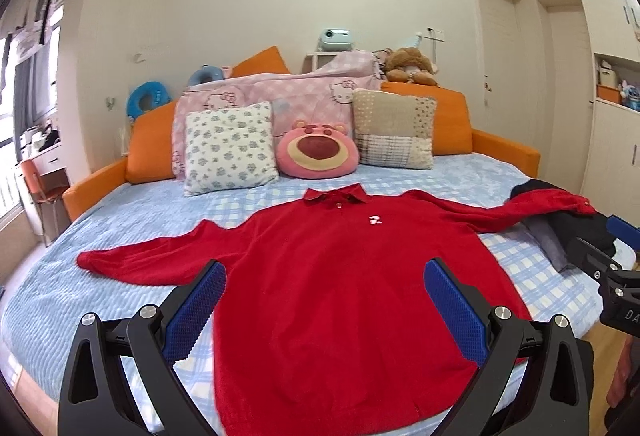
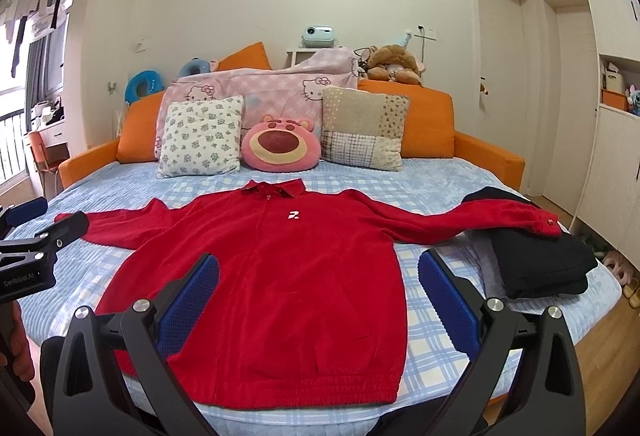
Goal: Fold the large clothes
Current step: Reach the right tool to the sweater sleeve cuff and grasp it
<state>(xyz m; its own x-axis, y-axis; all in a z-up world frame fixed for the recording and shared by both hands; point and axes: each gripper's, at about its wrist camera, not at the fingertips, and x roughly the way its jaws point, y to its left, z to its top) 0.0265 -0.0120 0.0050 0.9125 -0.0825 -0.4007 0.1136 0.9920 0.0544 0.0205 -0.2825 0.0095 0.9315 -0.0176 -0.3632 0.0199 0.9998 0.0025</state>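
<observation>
A large red long-sleeved collared shirt [image 1: 332, 276] lies flat, front up, on the blue checked bed, both sleeves spread out; it also shows in the right wrist view [image 2: 280, 268]. Its right sleeve end rests on a pile of dark folded clothes [image 2: 536, 260]. My left gripper [image 1: 324, 300] is open and empty, held above the shirt's lower half. My right gripper [image 2: 318, 296] is open and empty, above the shirt's lower right part. Each gripper shows at the edge of the other's view: the right one [image 1: 608, 252], the left one [image 2: 36, 232].
Pillows and a pink bear cushion [image 1: 318, 150] line the bed's head against an orange sofa frame [image 1: 504, 152]. The dark and grey clothes pile [image 1: 568, 236] sits at the bed's right edge. Slippers [image 2: 624, 276] lie on the wooden floor at right. A desk and chair [image 1: 44, 180] stand left.
</observation>
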